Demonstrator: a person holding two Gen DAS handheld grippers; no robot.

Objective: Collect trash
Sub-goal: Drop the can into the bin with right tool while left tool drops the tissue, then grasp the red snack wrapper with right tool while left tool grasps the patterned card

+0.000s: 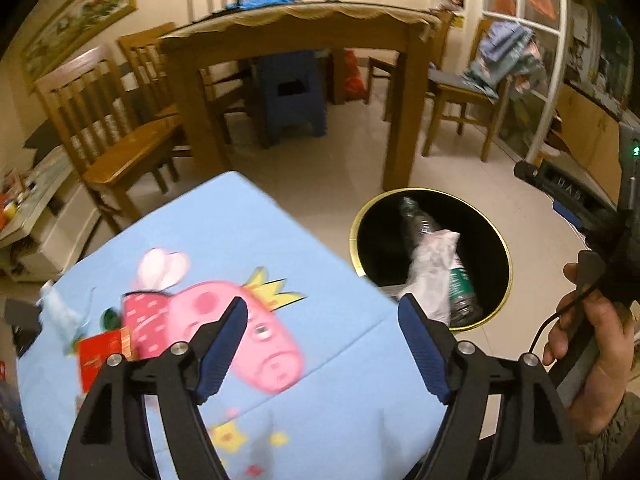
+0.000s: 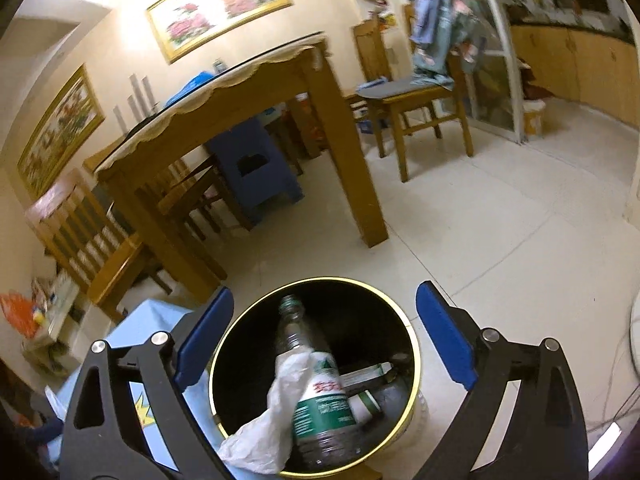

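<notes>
Left gripper (image 1: 322, 320): nearest the lens; jaws wide apart, nothing between the blue pads; it hangs over the blue cloth.
Right gripper (image 2: 325, 312): jaws wide apart, empty, above the bin mouth.
Writing: plastic bottle (image 2: 320, 404) carries a green label with a white band and red characters, too blurred to read.
Blue cloth (image 1: 224, 224): covers a low table; printed with a pink cartoon pig wearing a yellow crown.
Remaining litter: red wrapper (image 1: 102, 354) and pale crumpled scrap (image 1: 60, 312) lie at the cloth's left edge.
Trash bin (image 1: 505, 248): black inside, gold rim, on the floor just right of the cloth.
Bin contents: bottle tilted neck-up, white plastic bag (image 2: 272, 420) draped beside it, a small box behind.
Surroundings: wooden dining table (image 1: 300, 30) and chairs beyond.
</notes>
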